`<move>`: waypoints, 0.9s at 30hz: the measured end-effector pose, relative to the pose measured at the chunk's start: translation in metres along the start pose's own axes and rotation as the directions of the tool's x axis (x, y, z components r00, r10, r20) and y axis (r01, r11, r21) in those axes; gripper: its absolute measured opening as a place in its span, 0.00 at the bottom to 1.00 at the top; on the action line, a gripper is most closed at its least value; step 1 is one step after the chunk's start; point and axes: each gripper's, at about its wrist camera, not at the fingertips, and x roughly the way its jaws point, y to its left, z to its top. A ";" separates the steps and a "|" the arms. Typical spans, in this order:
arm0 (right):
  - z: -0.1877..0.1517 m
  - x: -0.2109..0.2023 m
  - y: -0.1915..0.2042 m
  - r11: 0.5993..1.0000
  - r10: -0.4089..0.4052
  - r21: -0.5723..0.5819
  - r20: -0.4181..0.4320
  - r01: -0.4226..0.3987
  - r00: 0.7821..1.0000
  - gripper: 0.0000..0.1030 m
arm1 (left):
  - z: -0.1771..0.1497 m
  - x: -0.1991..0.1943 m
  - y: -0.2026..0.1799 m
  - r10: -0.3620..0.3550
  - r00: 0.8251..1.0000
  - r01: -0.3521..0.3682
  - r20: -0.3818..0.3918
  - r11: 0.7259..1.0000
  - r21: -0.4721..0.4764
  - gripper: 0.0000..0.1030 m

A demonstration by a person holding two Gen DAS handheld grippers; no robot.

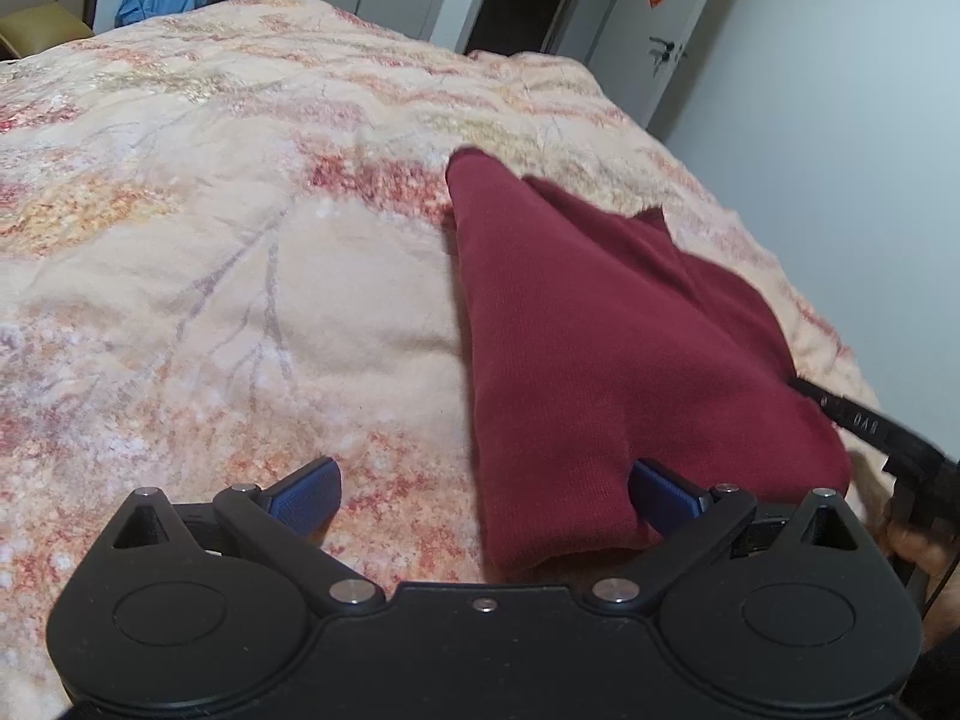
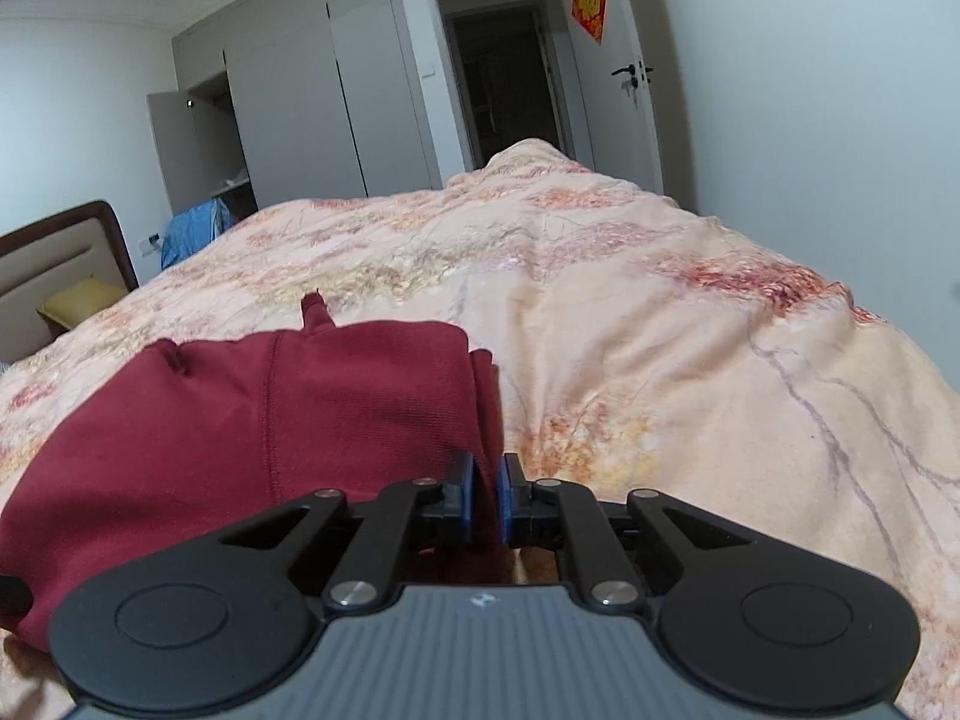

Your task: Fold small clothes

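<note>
A dark red garment [image 1: 600, 324] lies partly folded on the bed's floral blanket [image 1: 240, 240]. My left gripper [image 1: 486, 495] is open at the garment's near left edge; its right blue pad [image 1: 663, 495] is tucked against the cloth, its left pad over the blanket. In the right wrist view the garment [image 2: 240, 432] lies to the left. My right gripper [image 2: 486, 495] is shut on the garment's right edge, with cloth pinched between the blue pads. The right gripper's body [image 1: 876, 426] shows at the far right of the left wrist view.
The blanket [image 2: 660, 330] covers the whole bed. A headboard [image 2: 60, 258] and yellow pillow [image 2: 78, 303] are at the left. A blue cloth [image 2: 195, 228], a wardrobe [image 2: 300, 90], an open doorway [image 2: 504, 72] and a wall stand beyond the bed.
</note>
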 end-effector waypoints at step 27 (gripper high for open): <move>-0.008 -0.002 -0.016 0.994 0.064 0.080 0.053 -0.069 0.997 0.21 | 0.050 0.069 -0.013 0.023 0.998 -0.020 -0.053 0.998 0.059 1.00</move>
